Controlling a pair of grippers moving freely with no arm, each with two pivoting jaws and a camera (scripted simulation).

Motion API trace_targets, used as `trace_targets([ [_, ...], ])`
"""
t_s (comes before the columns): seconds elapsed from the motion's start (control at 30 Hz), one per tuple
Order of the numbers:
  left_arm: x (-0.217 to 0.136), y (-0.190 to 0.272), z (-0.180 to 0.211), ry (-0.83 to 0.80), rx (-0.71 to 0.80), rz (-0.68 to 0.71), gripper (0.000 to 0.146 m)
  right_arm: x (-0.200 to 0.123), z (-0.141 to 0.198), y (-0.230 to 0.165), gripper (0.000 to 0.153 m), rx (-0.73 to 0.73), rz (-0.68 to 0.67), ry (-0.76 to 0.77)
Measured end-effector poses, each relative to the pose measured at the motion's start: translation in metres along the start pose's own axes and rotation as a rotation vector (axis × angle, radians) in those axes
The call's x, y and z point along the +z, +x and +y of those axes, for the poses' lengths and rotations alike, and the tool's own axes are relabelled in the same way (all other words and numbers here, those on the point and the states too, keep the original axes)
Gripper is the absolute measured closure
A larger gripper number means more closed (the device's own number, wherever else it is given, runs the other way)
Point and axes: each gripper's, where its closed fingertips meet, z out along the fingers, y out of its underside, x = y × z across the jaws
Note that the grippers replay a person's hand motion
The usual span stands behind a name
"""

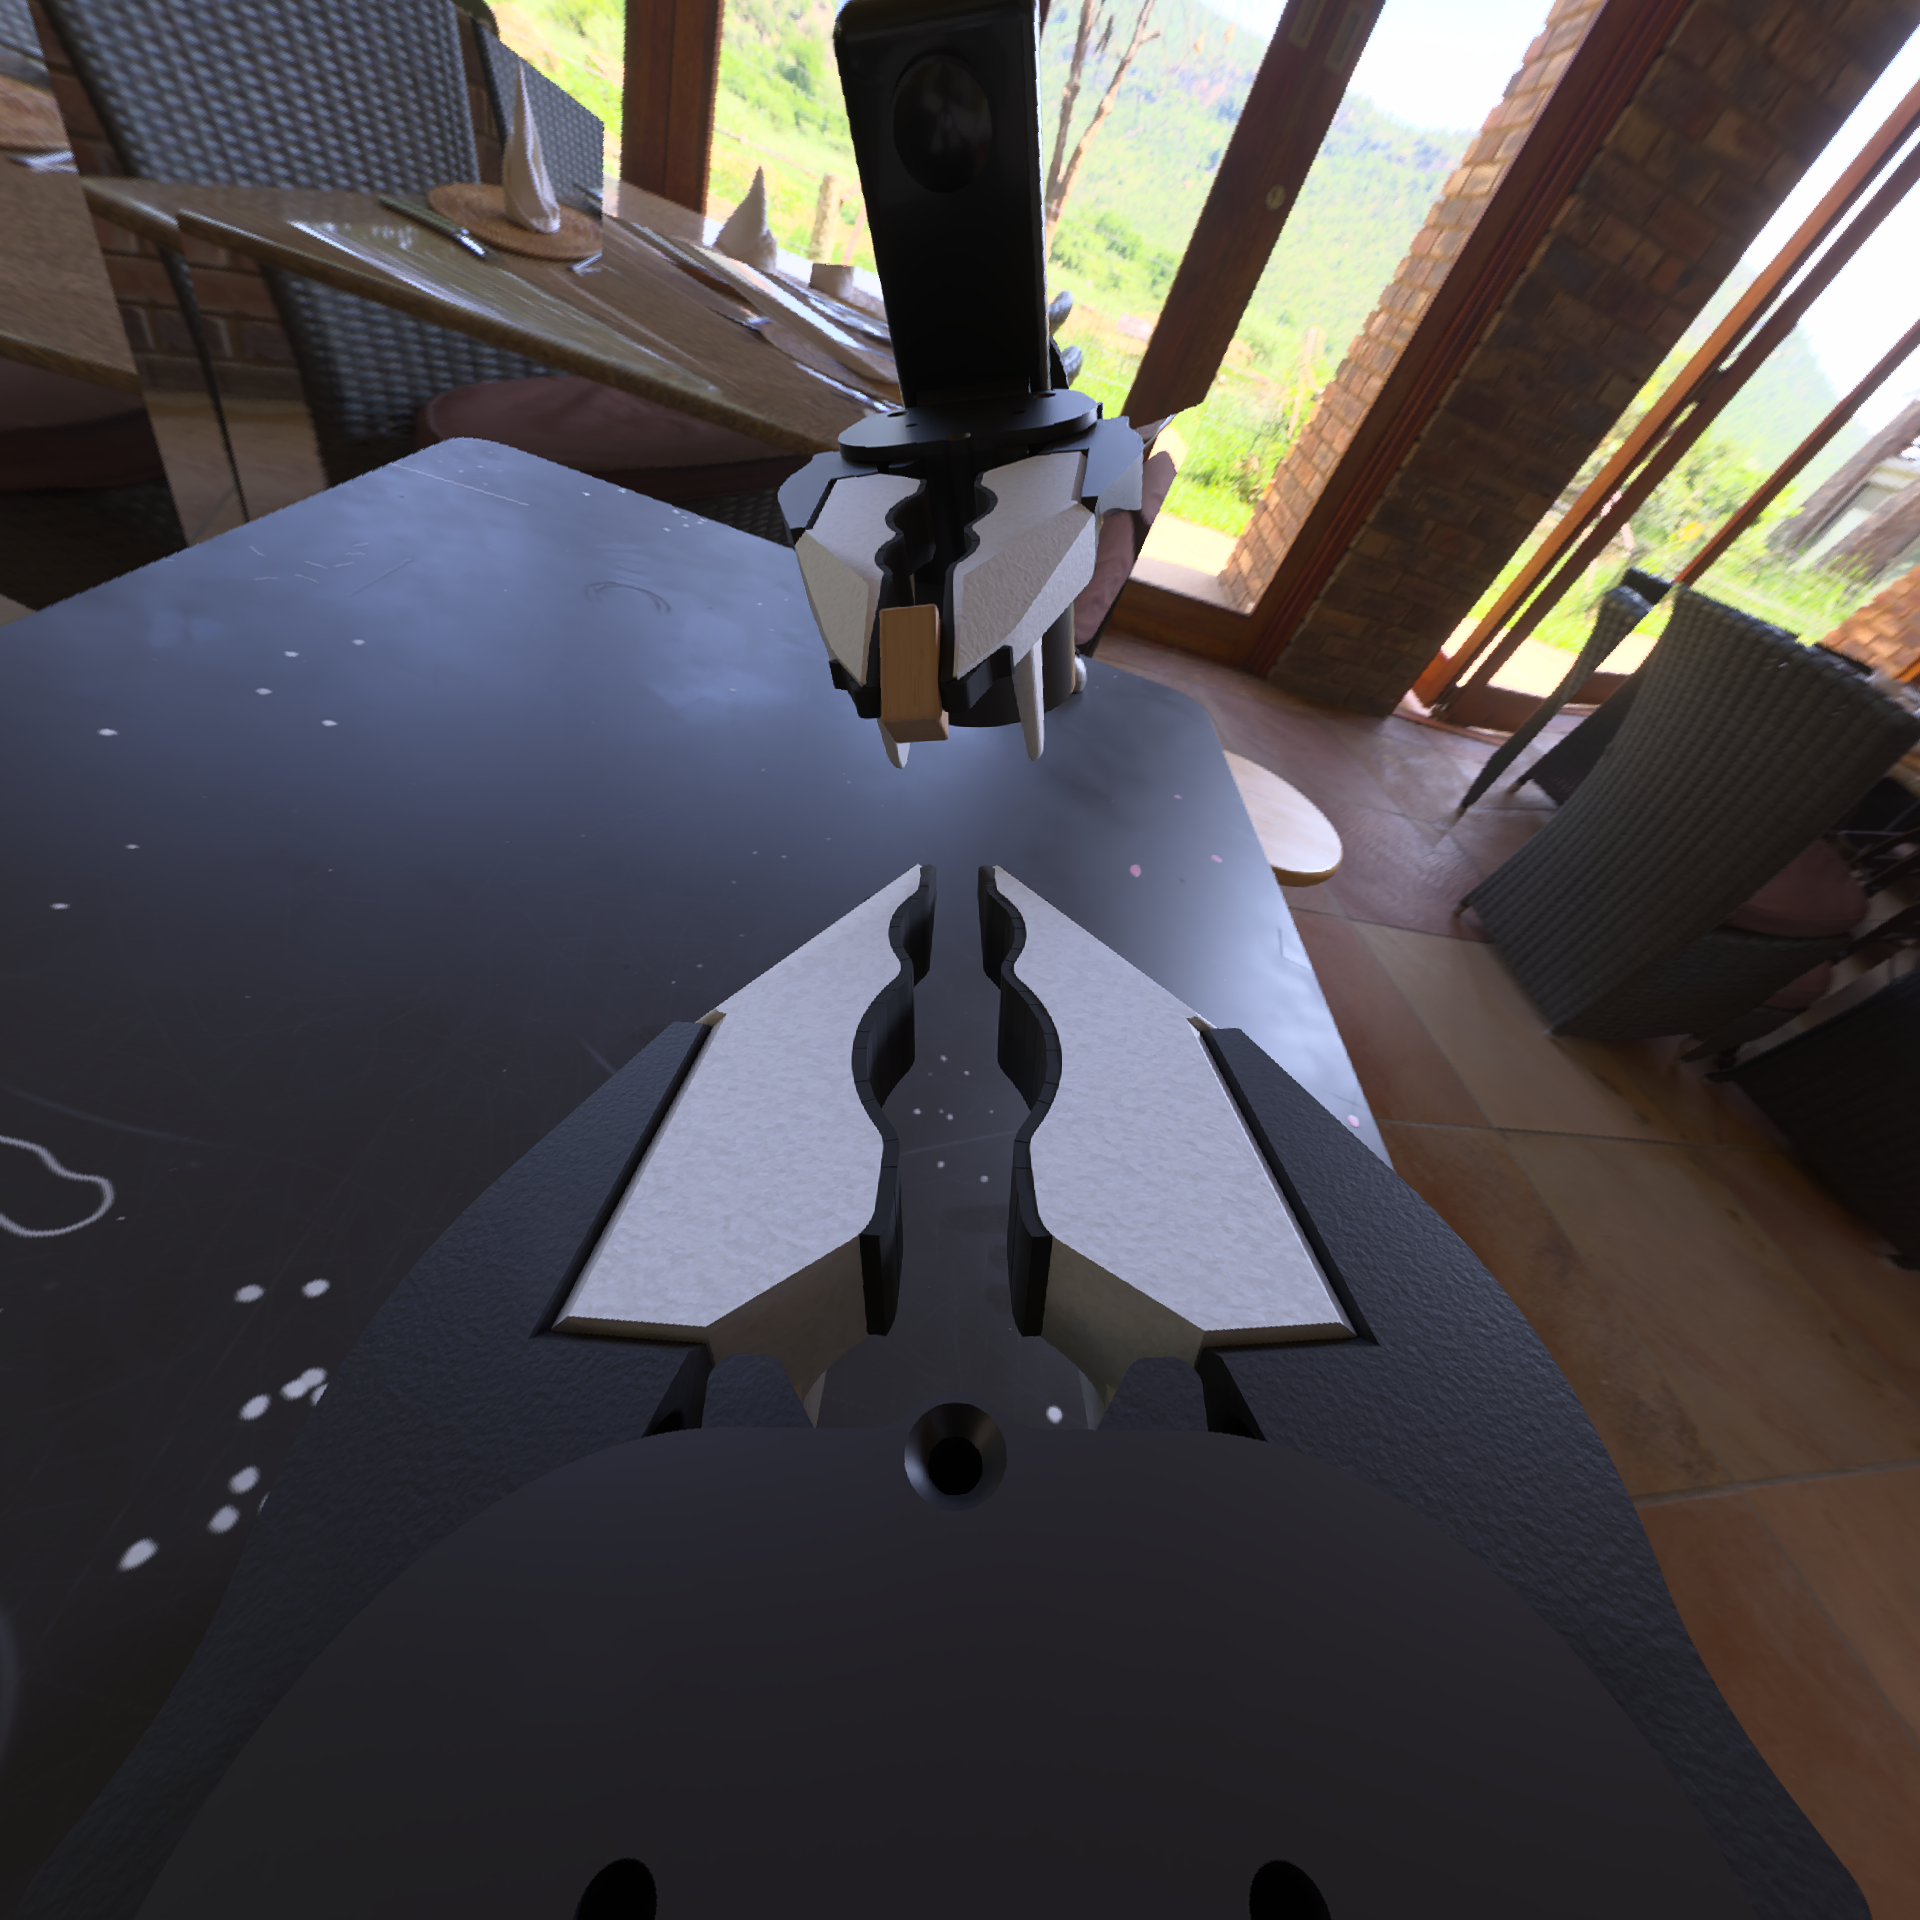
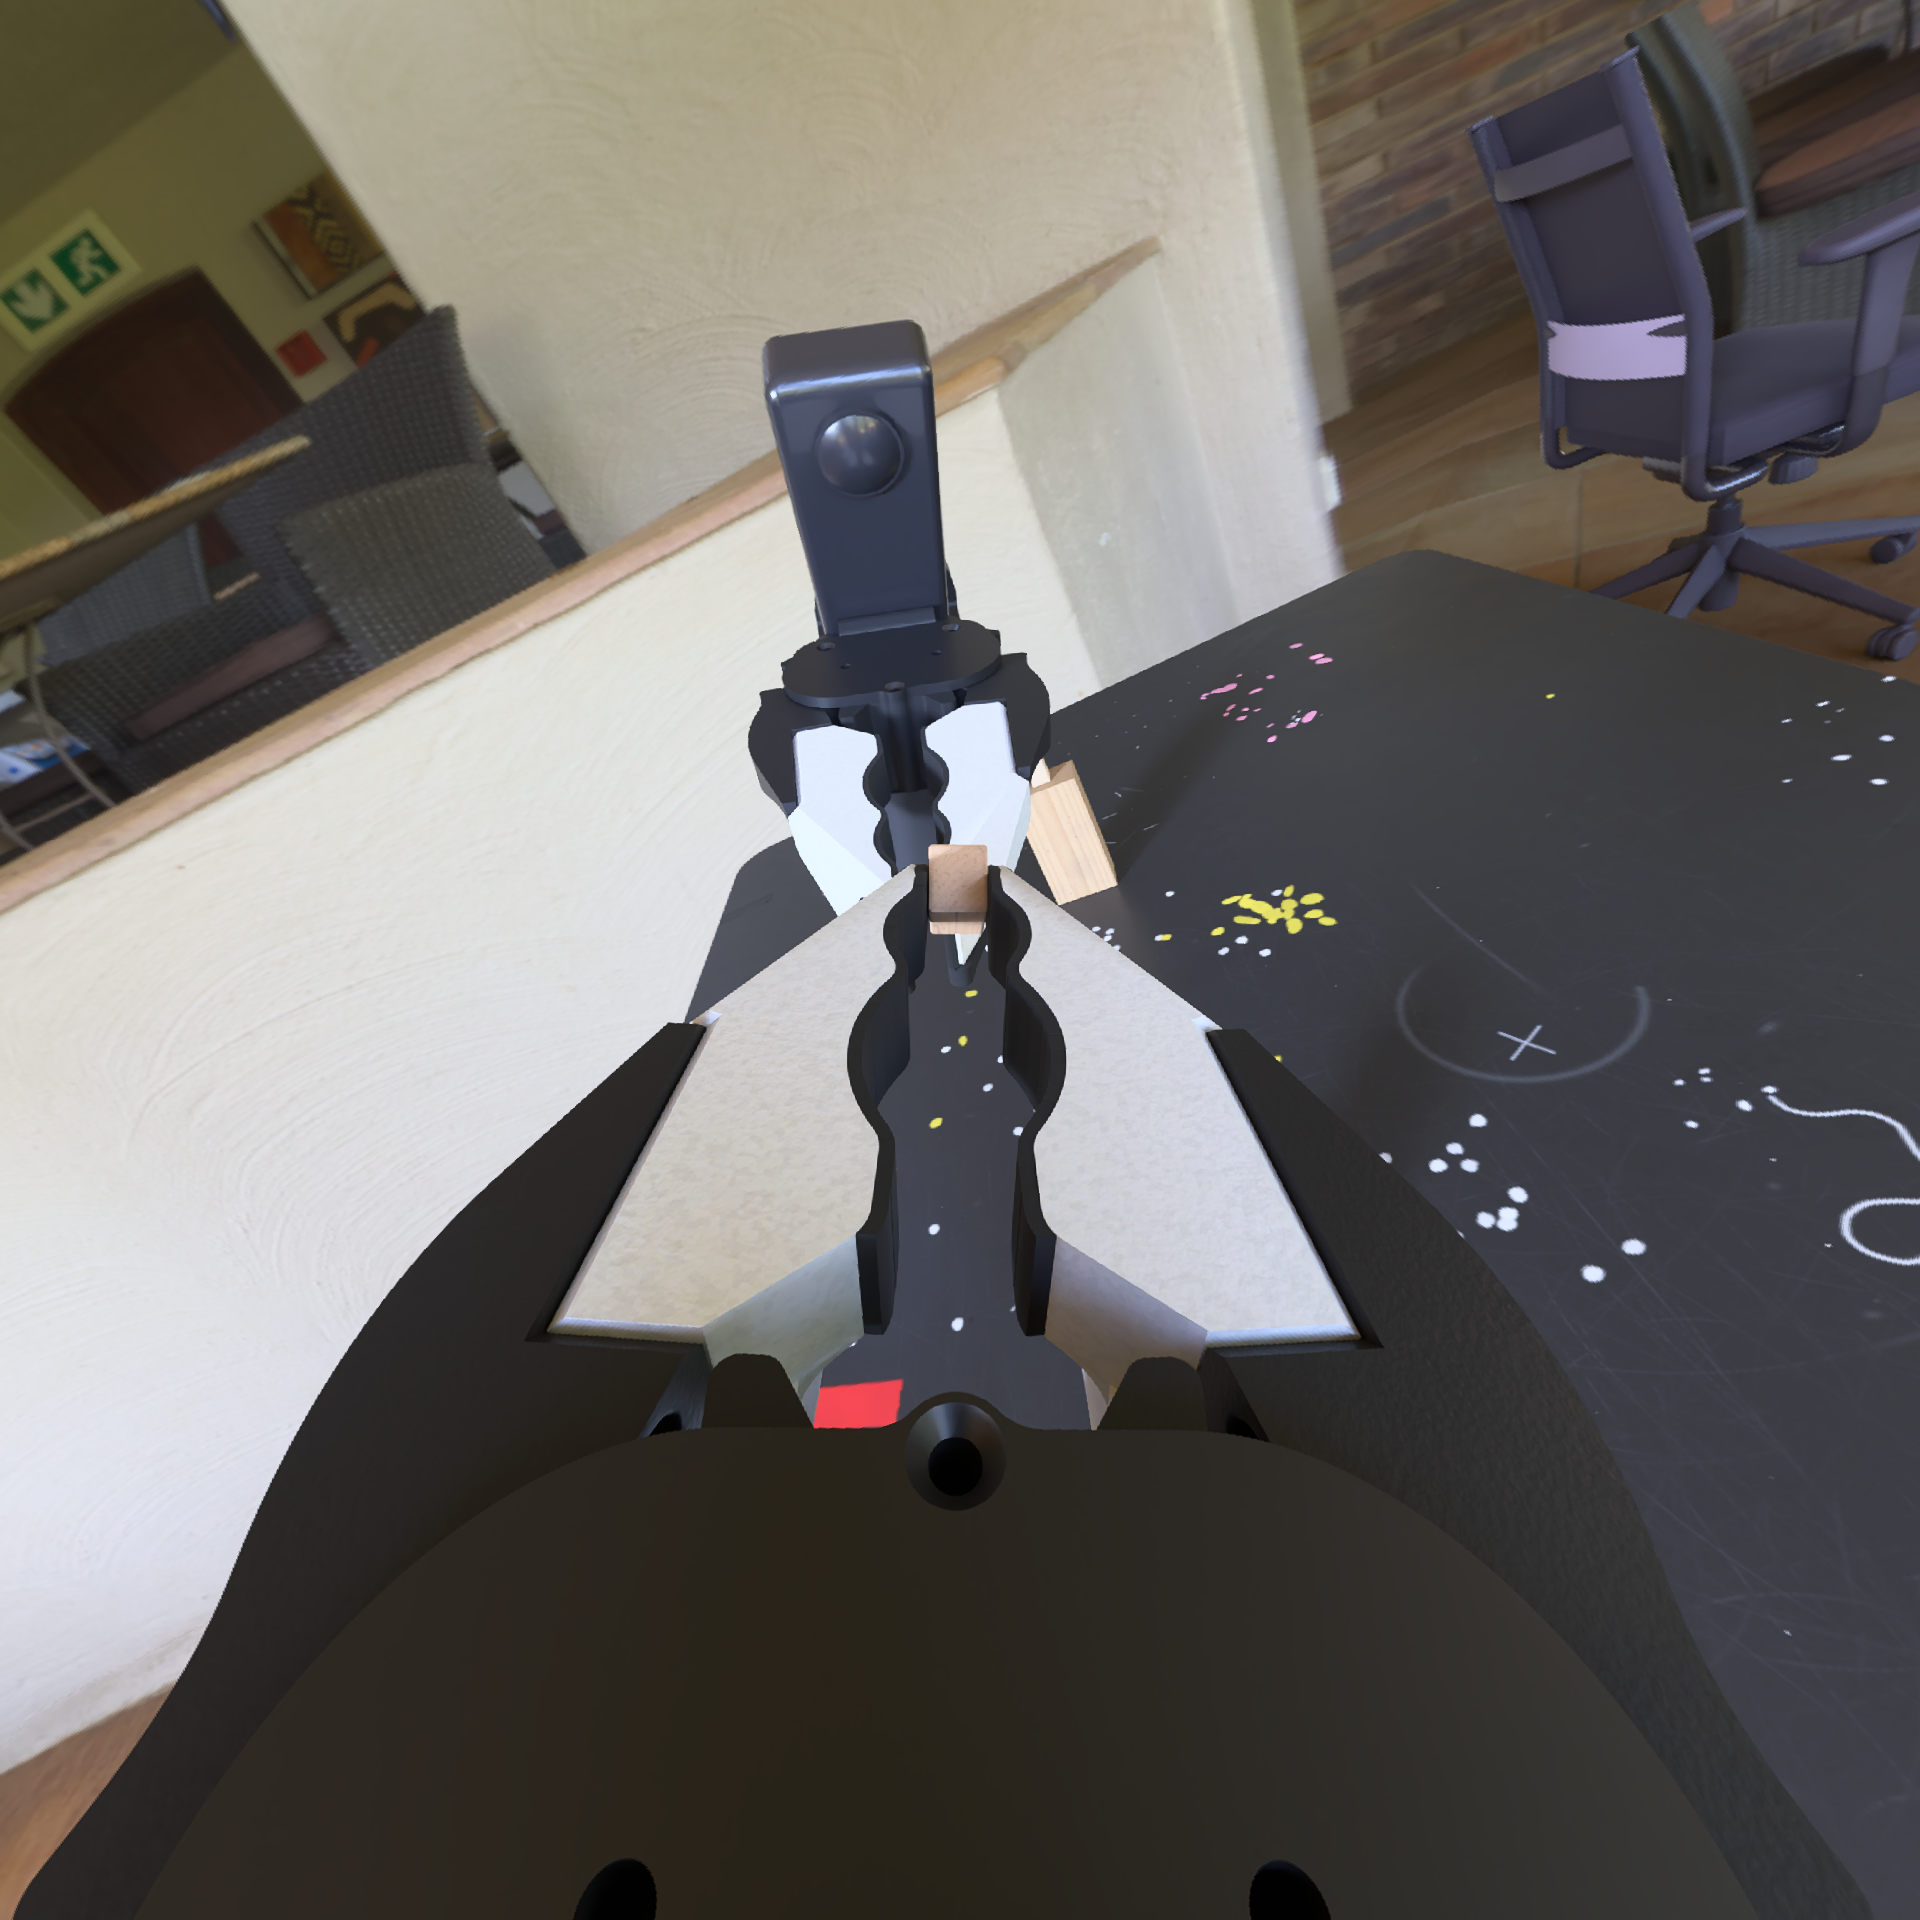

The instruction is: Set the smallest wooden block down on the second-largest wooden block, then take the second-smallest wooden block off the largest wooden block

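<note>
My right gripper (image 2: 956,894) is shut on a small wooden block (image 2: 956,883), pinched upright between its fingertips above the black table (image 2: 1558,831). The left wrist view shows the same gripper (image 1: 925,717) facing me with the block (image 1: 912,675) in it, held off the table. My left gripper (image 1: 956,878) is empty, its jaws almost together with only a thin gap. It also shows in the right wrist view (image 2: 909,821), facing the right gripper. A larger wooden block (image 2: 1070,842) lies on the table just beyond it. A smaller tan piece (image 2: 1039,774) shows above that block, mostly hidden.
The table carries chalk marks and paint specks, and a red patch (image 2: 857,1403) under my right gripper. Its right edge (image 1: 1299,935) is near in the left wrist view, with a round wooden stool (image 1: 1294,831) past it. An office chair (image 2: 1704,395) stands beyond the far corner.
</note>
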Motion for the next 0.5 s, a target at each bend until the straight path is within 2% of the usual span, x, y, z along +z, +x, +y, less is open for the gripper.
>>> trace_targets([
  [0.3, -0.003, 0.001, 0.002, -0.049, 0.013, -0.054, 0.137, 0.001, 0.007, 0.001, 0.143, 0.045, -0.047, -0.029],
  [0.4, -0.008, 0.005, -0.004, -0.006, -0.012, -0.028, 0.137, 0.005, 0.012, 0.000, 0.143, 0.030, -0.056, -0.055],
  [0.5, -0.010, 0.006, 0.004, -0.075, -0.022, -0.025, 0.138, 0.008, 0.014, -0.001, 0.143, 0.032, -0.064, -0.059],
])
